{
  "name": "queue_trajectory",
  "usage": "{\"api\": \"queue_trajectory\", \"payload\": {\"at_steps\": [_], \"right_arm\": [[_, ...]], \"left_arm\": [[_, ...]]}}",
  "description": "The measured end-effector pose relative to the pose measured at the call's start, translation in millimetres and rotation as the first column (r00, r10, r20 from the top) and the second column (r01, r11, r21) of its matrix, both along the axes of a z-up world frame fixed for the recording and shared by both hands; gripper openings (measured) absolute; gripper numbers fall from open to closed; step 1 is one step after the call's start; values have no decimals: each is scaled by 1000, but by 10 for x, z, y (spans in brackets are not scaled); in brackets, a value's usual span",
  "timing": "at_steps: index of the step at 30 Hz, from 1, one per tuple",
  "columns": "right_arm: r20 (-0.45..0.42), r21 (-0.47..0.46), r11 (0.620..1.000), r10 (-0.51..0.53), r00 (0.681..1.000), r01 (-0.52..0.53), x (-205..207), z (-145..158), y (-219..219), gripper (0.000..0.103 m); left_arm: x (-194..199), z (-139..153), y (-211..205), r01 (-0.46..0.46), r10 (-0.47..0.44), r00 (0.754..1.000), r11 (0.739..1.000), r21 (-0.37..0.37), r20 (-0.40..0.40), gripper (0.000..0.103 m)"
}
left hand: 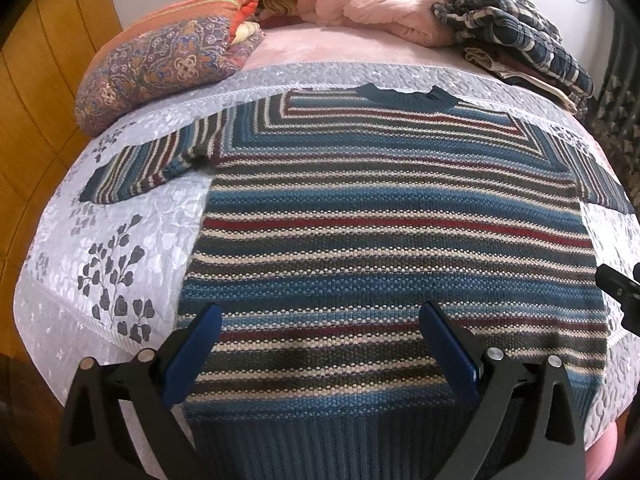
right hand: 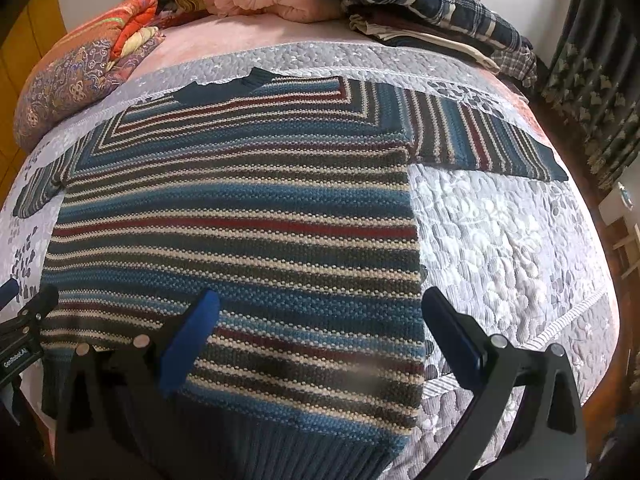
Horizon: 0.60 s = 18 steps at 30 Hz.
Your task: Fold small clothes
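The left gripper [left hand: 320, 328] hangs above the lower left part of the sweater [left hand: 380, 248], near the bed's front edge, its two blue-padded fingers [left hand: 196, 356] spread wide apart with nothing between them. The right gripper [right hand: 320, 320] hangs the same way over the sweater's lower right part, its fingers [right hand: 188, 344] likewise spread, the right one past the garment's side edge and above the quilt [right hand: 500, 240]. In the right wrist view the left gripper's black body shows at the left border, carrying white lettering that seems to read "GenRobot.AI", though it is small and tilted. The single sweater lies flat, spread out on the grey-white quilt with its dark leaf print, neck toward the far edge of the bed and ribbed hem at the front edge. It is a coarse knit in horizontal bands of blue, teal, dark red, cream and grey-brown, with a dark teal ribbed collar [left hand: 404, 94] and hem; the stripes turn at an angle along the shoulders. Its two short sleeves [left hand: 148, 168] stretch out sideways, one to each side, both flat on the quilt. Along the far edge of the bed lie three heaps: a paisley-patterned folded quilt [left hand: 160, 68] at the far left corner, a pink padded bundle [left hand: 360, 0] in the middle, and a dark plaid blanket [left hand: 512, 28] on folded cloth at the far right corner.
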State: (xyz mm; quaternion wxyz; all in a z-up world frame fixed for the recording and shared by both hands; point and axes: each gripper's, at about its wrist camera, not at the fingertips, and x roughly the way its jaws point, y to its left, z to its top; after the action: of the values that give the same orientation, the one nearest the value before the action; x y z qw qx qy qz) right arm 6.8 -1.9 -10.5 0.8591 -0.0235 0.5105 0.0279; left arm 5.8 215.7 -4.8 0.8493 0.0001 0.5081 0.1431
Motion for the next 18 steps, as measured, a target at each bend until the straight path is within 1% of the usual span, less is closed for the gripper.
{"api": "queue_trajectory", "payload": {"at_steps": [12, 18], "right_arm": [[-8, -5, 1000, -2, 1000, 2, 4, -56, -11, 100], [-4, -1, 1000, -3, 1000, 3, 6, -31, 0, 100]], "left_arm": [[0, -25, 11, -11, 11, 1000, 1000, -1, -1, 99], [3, -9, 3, -11, 11, 1000, 1000, 4, 1, 99]]}}
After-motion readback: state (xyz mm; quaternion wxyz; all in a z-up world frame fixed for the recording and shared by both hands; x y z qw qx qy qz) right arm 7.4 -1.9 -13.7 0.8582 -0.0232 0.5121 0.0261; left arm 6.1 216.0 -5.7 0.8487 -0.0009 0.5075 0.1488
